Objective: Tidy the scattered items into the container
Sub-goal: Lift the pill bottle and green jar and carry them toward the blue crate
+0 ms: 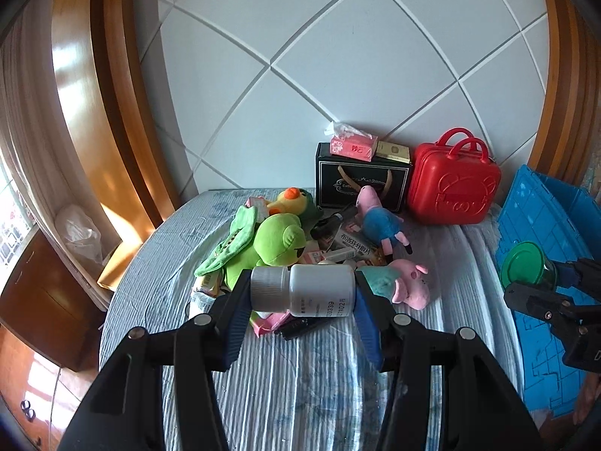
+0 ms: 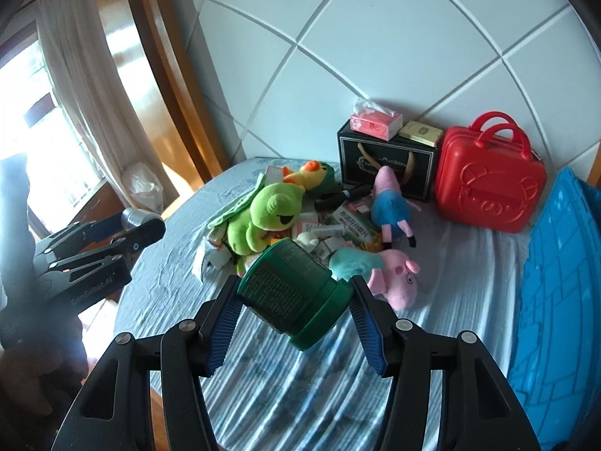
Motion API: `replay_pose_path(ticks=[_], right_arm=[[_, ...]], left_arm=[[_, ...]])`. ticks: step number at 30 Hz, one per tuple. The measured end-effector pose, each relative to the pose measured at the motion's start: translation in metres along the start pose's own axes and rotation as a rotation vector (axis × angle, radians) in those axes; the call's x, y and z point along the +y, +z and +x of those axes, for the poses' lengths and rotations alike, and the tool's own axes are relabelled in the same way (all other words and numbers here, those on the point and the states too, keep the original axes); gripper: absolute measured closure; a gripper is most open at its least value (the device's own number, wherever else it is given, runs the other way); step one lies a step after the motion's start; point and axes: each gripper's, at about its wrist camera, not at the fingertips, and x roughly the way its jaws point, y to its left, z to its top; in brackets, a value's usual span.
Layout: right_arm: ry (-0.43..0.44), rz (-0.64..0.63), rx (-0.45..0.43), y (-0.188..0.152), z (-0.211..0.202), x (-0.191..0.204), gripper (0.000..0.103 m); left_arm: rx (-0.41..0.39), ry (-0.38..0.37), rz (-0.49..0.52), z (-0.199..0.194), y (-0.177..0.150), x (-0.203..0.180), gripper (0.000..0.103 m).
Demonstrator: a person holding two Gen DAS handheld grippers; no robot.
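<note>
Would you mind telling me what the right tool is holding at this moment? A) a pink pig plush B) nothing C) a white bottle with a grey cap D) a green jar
D: the right tool is clamped on a green jar above the bed, while the white bottle sits in the left tool.

A home bedroom: a bed (image 1: 308, 387) with a striped blue-grey sheet stands against a white padded headboard wall (image 1: 338, 56) framed in wood. Plush toys (image 1: 276, 240) lie heaped toward the bed's head edge, and a curtained window (image 2: 56, 86) lights the left side.
</note>
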Motion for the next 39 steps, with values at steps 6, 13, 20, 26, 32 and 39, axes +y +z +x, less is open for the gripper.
replay_pose_path(ticks=[6, 13, 20, 26, 32, 39], right_arm=[[0.008, 0.014, -0.044, -0.005, -0.043, -0.027, 0.046], [-0.001, 0.046, -0.101, -0.011, -0.095, -0.066, 0.046], [-0.044, 0.093, -0.155, -0.020, -0.148, -0.117, 0.046], [-0.114, 0.144, -0.202, -0.033, -0.194, -0.167, 0.046], [-0.200, 0.222, -0.217, -0.052, -0.228, -0.220, 0.046], [-0.282, 0.309, -0.237, -0.076, -0.262, -0.266, 0.046]], left_arm=[[-0.042, -0.011, 0.030, -0.025, 0.013, -0.048, 0.053], [-0.073, -0.042, 0.085, -0.048, 0.030, -0.112, 0.053], [-0.117, -0.112, 0.156, -0.067, 0.047, -0.190, 0.053], [-0.143, -0.196, 0.228, -0.079, 0.059, -0.259, 0.053], [-0.156, -0.284, 0.307, -0.089, 0.066, -0.325, 0.053], [-0.158, -0.389, 0.402, -0.100, 0.068, -0.399, 0.053]])
